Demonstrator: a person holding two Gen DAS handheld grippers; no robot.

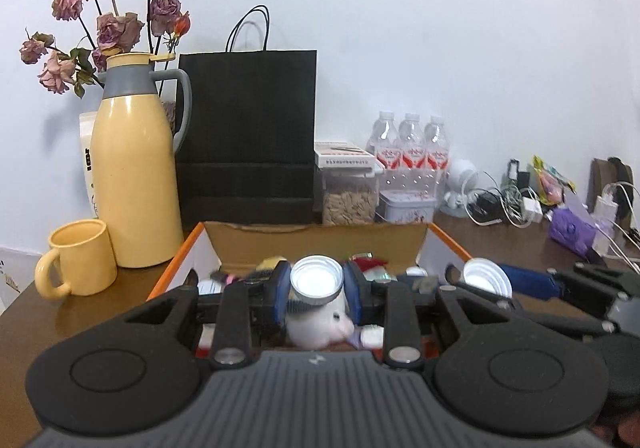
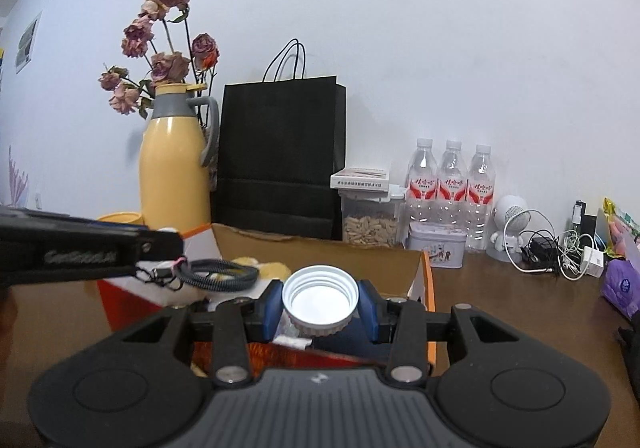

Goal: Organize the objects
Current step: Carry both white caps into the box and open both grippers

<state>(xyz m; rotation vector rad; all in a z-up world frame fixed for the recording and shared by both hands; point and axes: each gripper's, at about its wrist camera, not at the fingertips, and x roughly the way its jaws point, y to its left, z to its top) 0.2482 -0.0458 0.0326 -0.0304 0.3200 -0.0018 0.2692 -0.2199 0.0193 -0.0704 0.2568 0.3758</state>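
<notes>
Holding a white cap (image 1: 317, 280) tight between its two blue pads (image 1: 282, 290), the left gripper (image 1: 317, 290) hangs over an open box (image 1: 316, 244), with its jaws squeezed on the cap's sides. The cap's open side faces the camera, so its shiny inside shows. The right gripper (image 2: 320, 306) does the same with a second cap (image 2: 320, 294), which is also white, with ridges around its edge, and its jaws are pressed on that one too. From the left view, the second cap (image 1: 486, 280) shows off to the right, over the box's right side. The box is cardboard with orange edges and sits on a brown table (image 1: 500, 244). It is full of small things. A white fluffy toy (image 1: 320, 324) lies right under the left gripper, and something red (image 1: 366, 258) sits farther back. From the right view, a black cord (image 2: 218, 276) lies coiled in the box, under the tip of the left gripper (image 2: 80, 252). Left of the box stand a yellow mug (image 1: 78, 258) and a tall yellow jug (image 1: 134, 163), close together. Dry pink roses (image 1: 106, 3) rise behind the jug. A black bag (image 1: 246, 135) stands behind the box against the white wall. Right of the bag is a clear jar (image 1: 348, 193), then a small tin (image 1: 406, 205), and three water bottles (image 1: 410, 151) in a row. Farther right are a white round gadget (image 1: 460, 183), a tangle of wires (image 1: 504, 203), and a purple pack (image 1: 570, 232).
</notes>
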